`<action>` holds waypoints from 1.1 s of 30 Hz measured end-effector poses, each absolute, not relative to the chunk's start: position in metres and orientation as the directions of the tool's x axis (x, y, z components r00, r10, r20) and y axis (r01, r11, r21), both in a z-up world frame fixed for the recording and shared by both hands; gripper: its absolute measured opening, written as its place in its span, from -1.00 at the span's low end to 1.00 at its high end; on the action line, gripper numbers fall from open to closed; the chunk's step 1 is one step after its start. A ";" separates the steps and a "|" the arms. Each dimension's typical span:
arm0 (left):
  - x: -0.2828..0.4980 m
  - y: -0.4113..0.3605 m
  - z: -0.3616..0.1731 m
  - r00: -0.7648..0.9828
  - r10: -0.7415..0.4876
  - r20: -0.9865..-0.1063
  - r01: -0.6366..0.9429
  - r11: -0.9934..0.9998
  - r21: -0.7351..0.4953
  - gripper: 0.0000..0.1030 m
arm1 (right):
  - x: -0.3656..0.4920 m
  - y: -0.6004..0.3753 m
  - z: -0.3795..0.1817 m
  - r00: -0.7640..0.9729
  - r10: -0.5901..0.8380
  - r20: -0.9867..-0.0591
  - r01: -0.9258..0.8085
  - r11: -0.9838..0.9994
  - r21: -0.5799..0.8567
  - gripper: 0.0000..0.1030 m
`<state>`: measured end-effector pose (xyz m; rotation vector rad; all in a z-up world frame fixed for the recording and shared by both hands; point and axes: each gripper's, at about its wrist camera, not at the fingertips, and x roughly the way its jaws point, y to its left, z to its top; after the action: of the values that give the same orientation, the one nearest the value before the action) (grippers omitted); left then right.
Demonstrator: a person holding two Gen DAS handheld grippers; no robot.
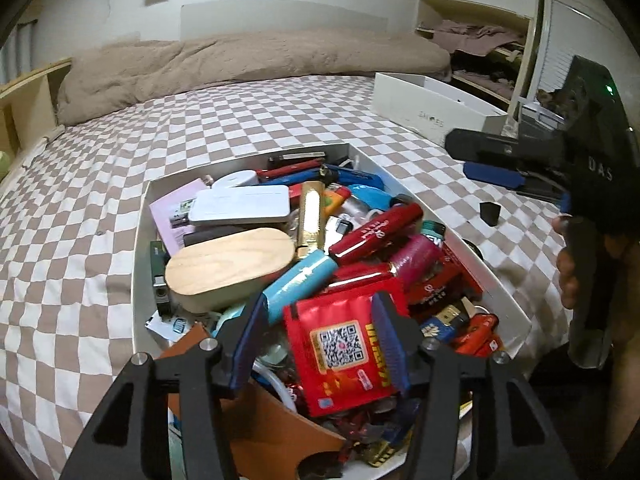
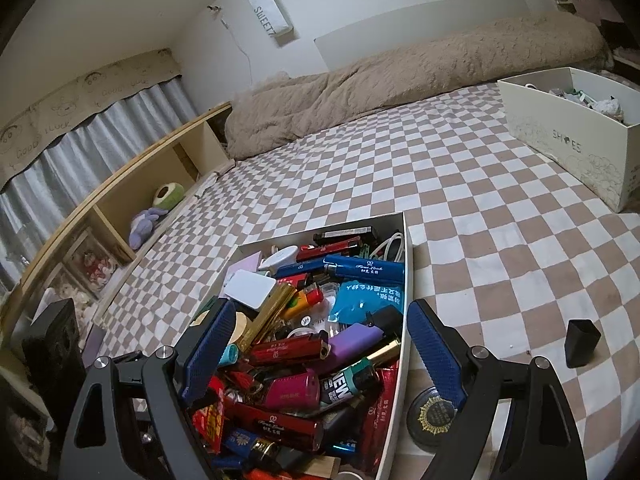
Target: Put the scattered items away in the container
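Observation:
A white shallow box heaped with lighters, packets and small cases sits on the checkered bed; it also shows in the right wrist view. My left gripper hovers over its near end, jaws apart around a red packet with a QR code; whether the pads press it is unclear. My right gripper is open and empty over the box's right rim; it appears from the side in the left wrist view. A small black cap and a round black lid with a gold seal lie on the bed right of the box.
A white shoe box holding scraps stands at the far right. A beige blanket lies along the wall. A wooden shelf with plush toys runs along the left edge of the bed.

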<state>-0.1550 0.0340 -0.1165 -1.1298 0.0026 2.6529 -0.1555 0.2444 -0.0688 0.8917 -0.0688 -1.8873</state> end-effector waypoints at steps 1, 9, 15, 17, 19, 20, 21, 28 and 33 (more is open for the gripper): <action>-0.156 0.033 -0.117 -0.665 0.234 -0.709 -0.232 -0.967 -0.101 0.04 | -0.155 0.244 -0.069 -0.223 -0.805 -0.550 0.765 -0.494 0.414 0.70; -0.156 0.029 -0.113 -0.666 0.213 -0.715 -0.198 -0.974 -0.106 0.19 | -0.146 0.241 -0.061 -0.224 -0.808 -0.545 0.790 -0.478 0.384 1.00; -0.152 0.027 -0.101 -0.700 0.203 -0.685 -0.170 -0.979 -0.117 0.67 | -0.134 0.242 -0.049 -0.281 -0.807 -0.520 0.804 -0.493 0.332 1.00; -0.151 0.025 -0.096 -0.718 0.190 -0.670 -0.154 -0.982 -0.113 0.89 | -0.130 0.242 -0.046 -0.279 -0.802 -0.528 0.806 -0.495 0.325 1.00; -0.148 0.025 -0.091 -0.732 0.186 -0.655 -0.150 -0.982 -0.111 1.00 | -0.123 0.245 -0.044 -0.279 -0.805 -0.523 0.809 -0.490 0.323 1.00; -0.146 0.024 -0.089 -0.736 0.189 -0.650 -0.152 -0.982 -0.113 1.00 | -0.121 0.246 -0.043 -0.284 -0.805 -0.521 0.809 -0.493 0.321 1.00; -0.144 0.024 -0.087 -0.737 0.191 -0.648 -0.153 -0.981 -0.115 1.00 | -0.118 0.248 -0.042 -0.292 -0.802 -0.521 0.807 -0.498 0.315 1.00; -0.131 0.025 -0.079 -0.754 0.184 -0.631 -0.135 -0.983 -0.124 1.00 | -0.106 0.264 -0.029 -0.366 -0.785 -0.500 0.794 -0.543 0.273 1.00; -0.121 0.023 -0.071 -0.769 0.175 -0.614 -0.121 -0.984 -0.130 1.00 | -0.096 0.273 -0.019 -0.403 -0.774 -0.489 0.796 -0.560 0.229 1.00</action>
<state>-0.1210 0.0233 -0.0714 -0.9886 -0.1243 2.8127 -0.0960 0.2729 -0.0194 0.6880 0.0492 -2.0530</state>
